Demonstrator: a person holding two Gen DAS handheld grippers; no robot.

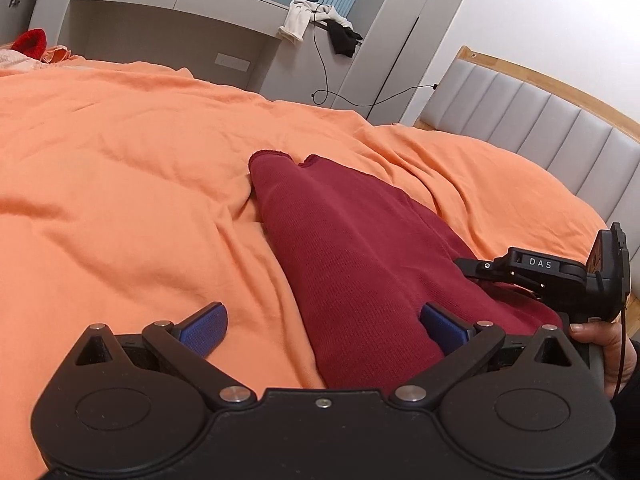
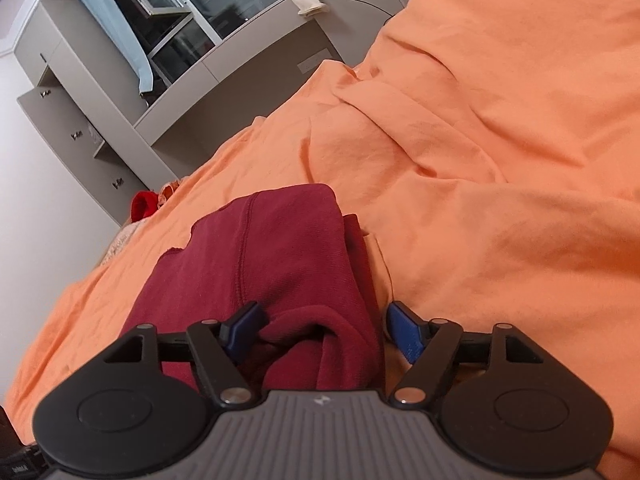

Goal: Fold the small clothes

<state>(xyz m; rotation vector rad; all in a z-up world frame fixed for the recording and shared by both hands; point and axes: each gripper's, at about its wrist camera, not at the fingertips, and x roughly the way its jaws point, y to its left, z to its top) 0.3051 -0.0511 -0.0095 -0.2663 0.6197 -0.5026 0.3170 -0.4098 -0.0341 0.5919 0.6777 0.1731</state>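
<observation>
A dark red knit garment [image 1: 352, 240] lies folded lengthwise on the orange bedsheet [image 1: 120, 160] — long and narrow, a stitched seam down its top layer, its near end bunched into loose folds.

left black hand-held gripper [image 1: 323, 330]: blue-padded jaws stood wide apart, aimed downward, nothing pinched | right black-and-grey hand-held gripper [image 2: 322, 330]: jaws apart, angled down, pads not pressing | hand [image 1: 608, 350]: fingers wrapped round right gripper's handle
</observation>
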